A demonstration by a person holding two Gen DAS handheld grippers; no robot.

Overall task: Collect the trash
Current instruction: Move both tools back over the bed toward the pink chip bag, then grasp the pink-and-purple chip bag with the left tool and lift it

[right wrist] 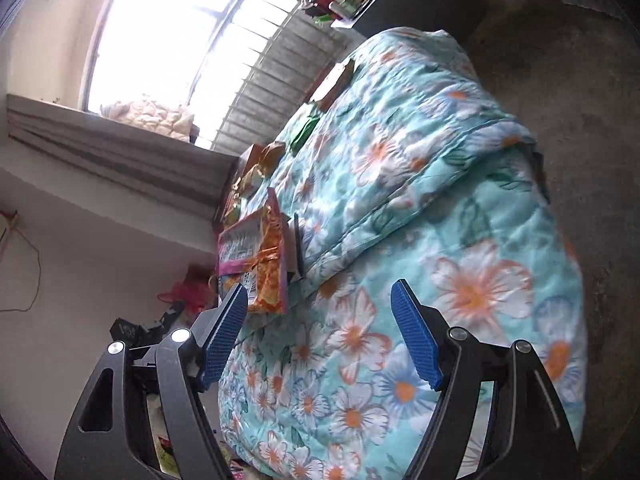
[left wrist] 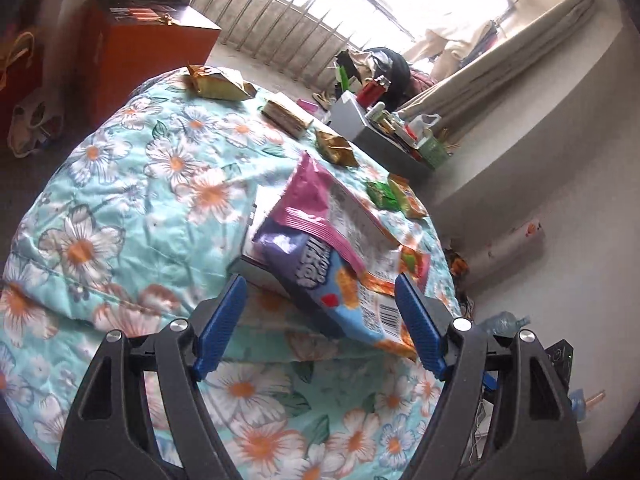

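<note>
While wrappers lie scattered over floral quilt, your risks: gold wrapper far left, brown packet, green packets near edge could slide off if quilt tugged. Blue snack bag, under pink bag, overhangs box; careless nudge drops it. Left claw wide open, empty, bag just ahead. Right claw equally wide, holding nothing, over quilt.

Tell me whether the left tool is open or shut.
Open: the left tool has its blue pads spread wide, gripping nothing; the snack bag lies beyond them.
</note>
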